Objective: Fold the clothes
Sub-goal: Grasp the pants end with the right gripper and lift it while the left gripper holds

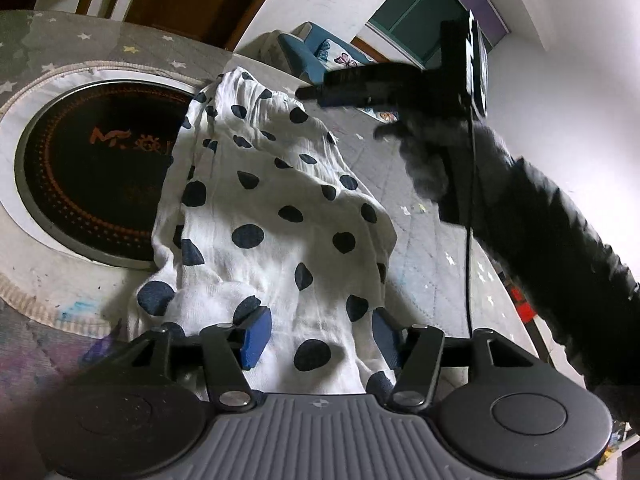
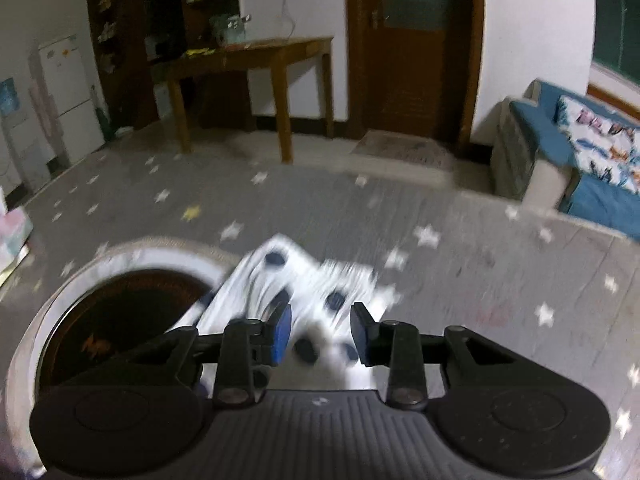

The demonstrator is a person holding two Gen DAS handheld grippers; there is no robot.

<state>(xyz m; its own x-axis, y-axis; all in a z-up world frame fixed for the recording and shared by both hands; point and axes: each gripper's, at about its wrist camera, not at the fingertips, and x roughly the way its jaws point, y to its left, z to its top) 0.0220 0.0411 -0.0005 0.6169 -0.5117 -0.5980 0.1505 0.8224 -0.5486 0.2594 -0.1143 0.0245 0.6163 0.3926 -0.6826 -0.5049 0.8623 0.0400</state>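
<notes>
A white garment with navy dots (image 1: pixel 276 200) lies spread on the grey star-print cover (image 1: pixel 432 240), its left edge draped over a round black hob. My left gripper (image 1: pixel 320 338) stands open over the garment's near end, with the cloth lying flat between its blue pads (image 1: pixel 256 336). In the left wrist view my right gripper (image 1: pixel 316 92), held by a black-gloved hand (image 1: pixel 432 152), hovers above the garment's far end. In the blurred right wrist view the right gripper (image 2: pixel 320 334) is open, and the dotted garment (image 2: pixel 304 280) shows below its gap.
The round black hob (image 1: pixel 92 176) sits in a white ring at the table's left. A black cable (image 1: pixel 468 240) hangs from the right gripper. Beyond the table are a blue sofa (image 2: pixel 592 168), a wooden table (image 2: pixel 256 56), a brown door (image 2: pixel 408 40) and a white fridge (image 2: pixel 68 92).
</notes>
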